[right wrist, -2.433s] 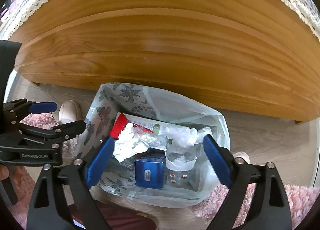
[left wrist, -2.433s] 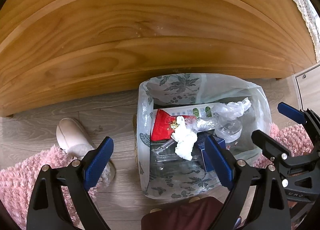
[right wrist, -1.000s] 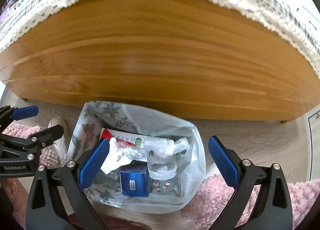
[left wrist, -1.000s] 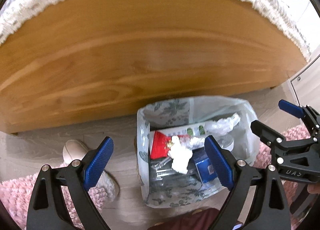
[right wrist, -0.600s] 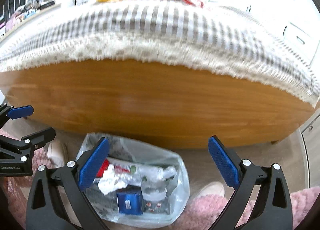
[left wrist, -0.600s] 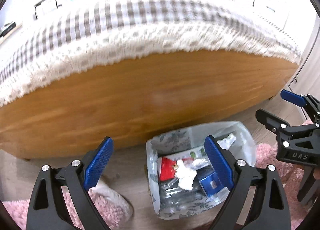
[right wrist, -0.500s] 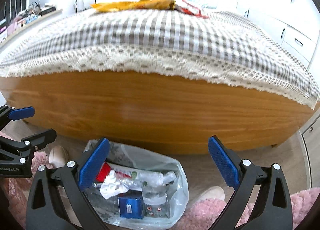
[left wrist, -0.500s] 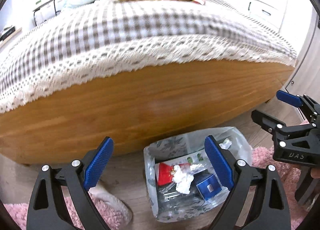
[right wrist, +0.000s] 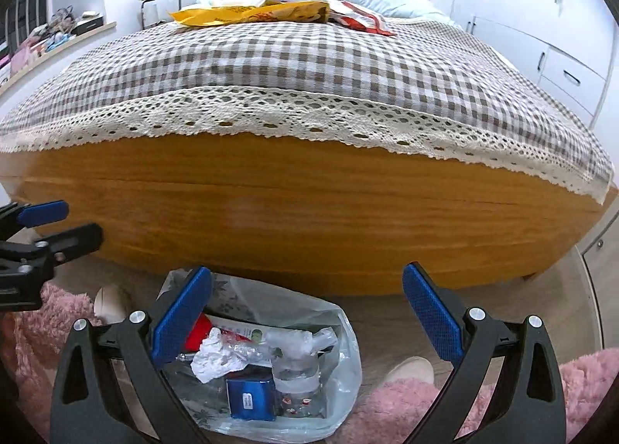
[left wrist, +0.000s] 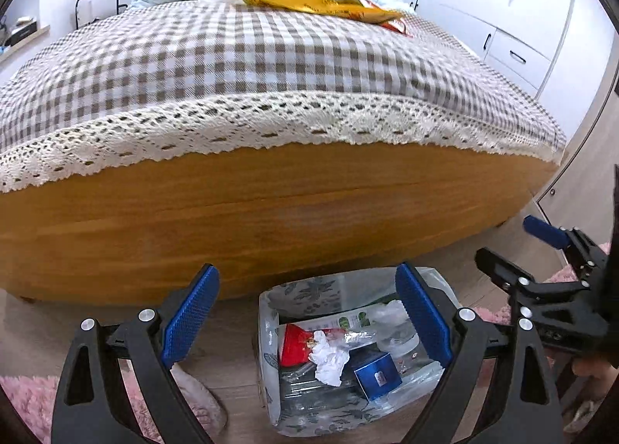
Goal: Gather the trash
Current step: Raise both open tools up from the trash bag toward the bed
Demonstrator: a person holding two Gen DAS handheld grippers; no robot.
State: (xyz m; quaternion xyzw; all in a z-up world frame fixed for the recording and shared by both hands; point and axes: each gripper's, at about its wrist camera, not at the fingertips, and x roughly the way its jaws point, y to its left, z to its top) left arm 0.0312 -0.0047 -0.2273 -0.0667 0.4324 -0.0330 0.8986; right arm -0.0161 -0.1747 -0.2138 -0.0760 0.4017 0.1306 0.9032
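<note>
Trash: a yellow snack wrapper point(left wrist: 309, 1) lies far up the checked bedspread point(left wrist: 251, 57), near the pillows, with a red wrapper point(left wrist: 394, 24) just beside its right end.

Left wrist view: the left gripper point(left wrist: 307, 312) hangs with jaws spread wide and nothing between them, low in front of the bed's wooden footboard point(left wrist: 251, 212). At the foot of the bed on the floor stands a clear trash bag point(left wrist: 309, 291), mouth open, already holding crumpled tissue point(left wrist: 329, 357), a blue box point(left wrist: 377, 374) and a red packet point(left wrist: 294, 343). The right gripper shows at the right edge, also gaping.

Right wrist view: the right gripper point(right wrist: 307, 314) is wide open and empty, above the same bag point(right wrist: 344, 335). The yellow wrapper point(right wrist: 251, 14) and red wrapper point(right wrist: 361, 22) sit at the bed's far end.

To do the next reach well, I think one gripper should travel over the bedspread, pinch the wrapper's near edge rather than its puffy middle, and avoid snagging the lace trim point(right wrist: 309, 111).
</note>
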